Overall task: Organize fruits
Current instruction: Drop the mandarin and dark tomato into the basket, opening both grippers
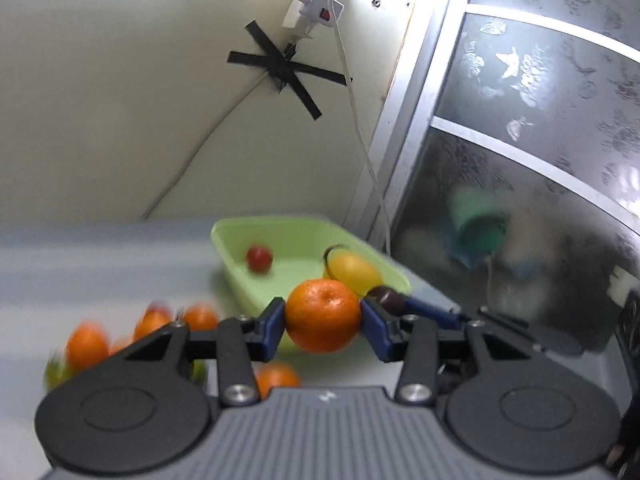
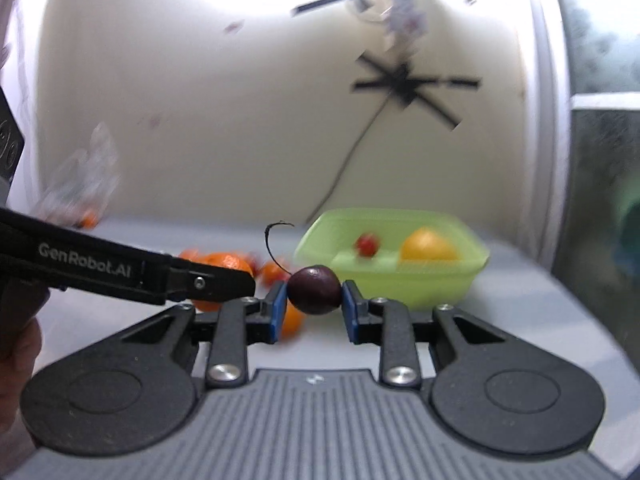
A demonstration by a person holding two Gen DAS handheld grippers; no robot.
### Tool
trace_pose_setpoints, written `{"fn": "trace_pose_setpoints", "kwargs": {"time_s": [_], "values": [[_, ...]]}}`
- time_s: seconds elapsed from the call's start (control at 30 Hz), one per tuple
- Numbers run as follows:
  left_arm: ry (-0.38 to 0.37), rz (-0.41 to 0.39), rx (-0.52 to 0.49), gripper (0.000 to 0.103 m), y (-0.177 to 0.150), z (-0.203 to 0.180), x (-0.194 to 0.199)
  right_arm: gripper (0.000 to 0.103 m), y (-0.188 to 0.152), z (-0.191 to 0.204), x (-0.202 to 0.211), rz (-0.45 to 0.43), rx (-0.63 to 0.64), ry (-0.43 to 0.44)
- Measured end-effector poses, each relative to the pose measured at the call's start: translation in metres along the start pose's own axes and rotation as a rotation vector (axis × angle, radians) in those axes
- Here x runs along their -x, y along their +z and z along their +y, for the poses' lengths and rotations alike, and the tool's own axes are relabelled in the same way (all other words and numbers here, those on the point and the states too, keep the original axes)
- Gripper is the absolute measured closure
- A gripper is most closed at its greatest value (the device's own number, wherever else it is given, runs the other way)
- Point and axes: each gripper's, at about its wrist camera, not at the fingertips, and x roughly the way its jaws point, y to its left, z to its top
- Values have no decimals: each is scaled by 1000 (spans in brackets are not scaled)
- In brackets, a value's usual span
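My left gripper [image 1: 322,318] is shut on an orange tangerine [image 1: 322,315] and holds it above the table, just in front of a light green tub [image 1: 240,280]. The tub holds a small red fruit [image 1: 259,258] and a yellow-orange fruit [image 1: 352,270]. My right gripper [image 2: 314,298] is shut on a dark purple cherry [image 2: 314,289] with a curled stem, held near the tub [image 2: 400,288]; this cherry also shows in the left wrist view [image 1: 388,298]. Several tangerines [image 1: 88,344] lie on the table at left.
The left gripper's arm [image 2: 120,270] crosses the right wrist view at left. A clear plastic bag [image 2: 80,184] lies at the far left by the wall. A patterned glass door [image 1: 540,160] stands to the right. A white cable [image 1: 360,120] hangs down the wall.
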Motion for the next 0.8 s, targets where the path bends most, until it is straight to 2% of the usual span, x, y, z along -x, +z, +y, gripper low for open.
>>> {"fn": "trace_pose_setpoints", "kwargs": {"time_s": [0.1,0.2,0.33,0.37,0.4,0.43,0.53,0.67,0.8], "values": [[29,33,19,62,18,2,-36,71,11,-12,-29,-24,-1,-56],[51,79,42,61,27,9,-65,71,10,-17,-54,-6,35,-121],[91,121,60,58,27,16,-88,70,8,-25,-65,18,24,-124],[93,124,66,55,25,18,-90,66,8,-27,-64,5,12,-122],[85,116,67,53,24,19,-89,52,8,-29,-63,-5,3,-124],[85,112,64,50,23,19,-88,48,8,-31,-63,-9,-8,-124],[73,77,58,49,26,18,-76,47,9,-42,-61,-19,-57,-96],[59,-32,80,48,29,28,-27,47,8,-54,-55,-48,-136,-63],[142,-107,139,48,17,59,27,48,6,-59,-47,-78,-167,-61]]}}
